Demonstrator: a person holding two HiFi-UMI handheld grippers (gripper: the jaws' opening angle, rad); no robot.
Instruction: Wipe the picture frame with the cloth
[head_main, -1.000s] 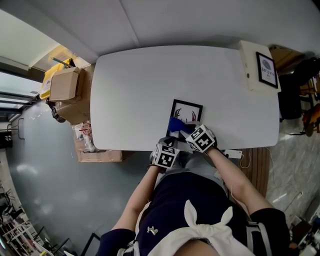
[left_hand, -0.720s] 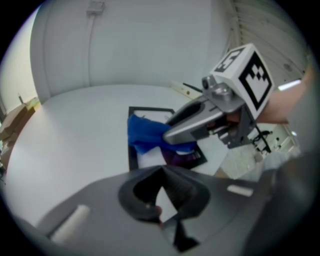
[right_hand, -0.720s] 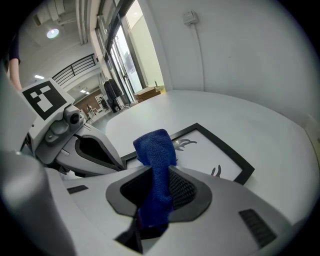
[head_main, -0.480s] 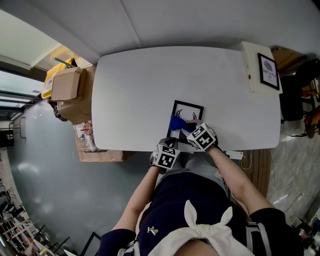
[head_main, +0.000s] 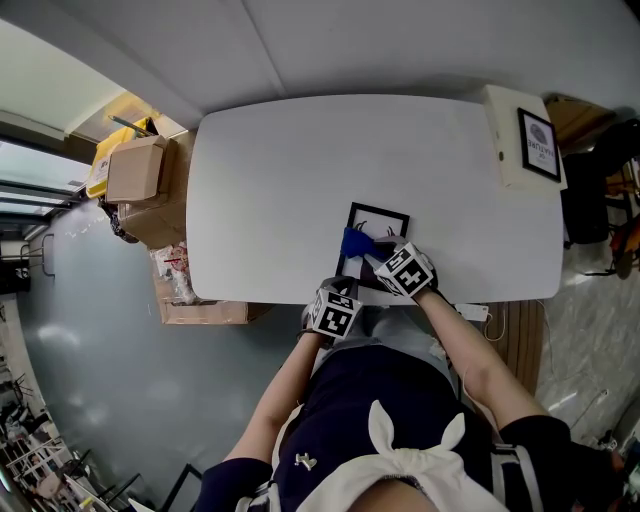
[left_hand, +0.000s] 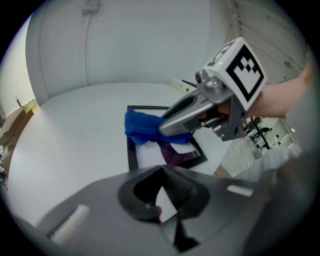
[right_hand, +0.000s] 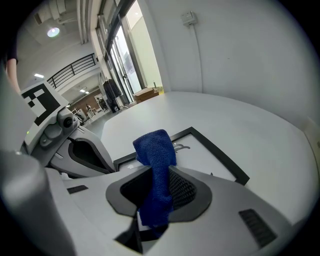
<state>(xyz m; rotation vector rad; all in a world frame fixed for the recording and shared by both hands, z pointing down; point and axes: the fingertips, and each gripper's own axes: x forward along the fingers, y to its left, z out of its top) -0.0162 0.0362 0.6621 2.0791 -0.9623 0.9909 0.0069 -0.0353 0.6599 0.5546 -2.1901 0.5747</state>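
The black picture frame (head_main: 388, 218) lies flat near the front edge of the white table (head_main: 290, 160). My right gripper (head_main: 366, 252) is shut on a blue cloth (head_main: 354, 243), which it presses onto the frame's left part. In the right gripper view the cloth (right_hand: 157, 150) sticks up from between the jaws, above the frame (right_hand: 220, 160). My left gripper (head_main: 340, 288) sits at the frame's near edge. Its jaws meet there (left_hand: 162, 172), shut on the frame (left_hand: 131, 150). The left gripper view also shows the cloth (left_hand: 142, 127) under the right gripper (left_hand: 165, 131).
A white box with a small framed sign (head_main: 520, 135) stands at the table's back right corner. Cardboard boxes (head_main: 135, 170) are stacked on the floor left of the table. A power strip and cable (head_main: 470, 310) hang by the front right edge.
The right gripper and the cloth have shifted only slightly over the frame. The left gripper stays at the frame's near edge.
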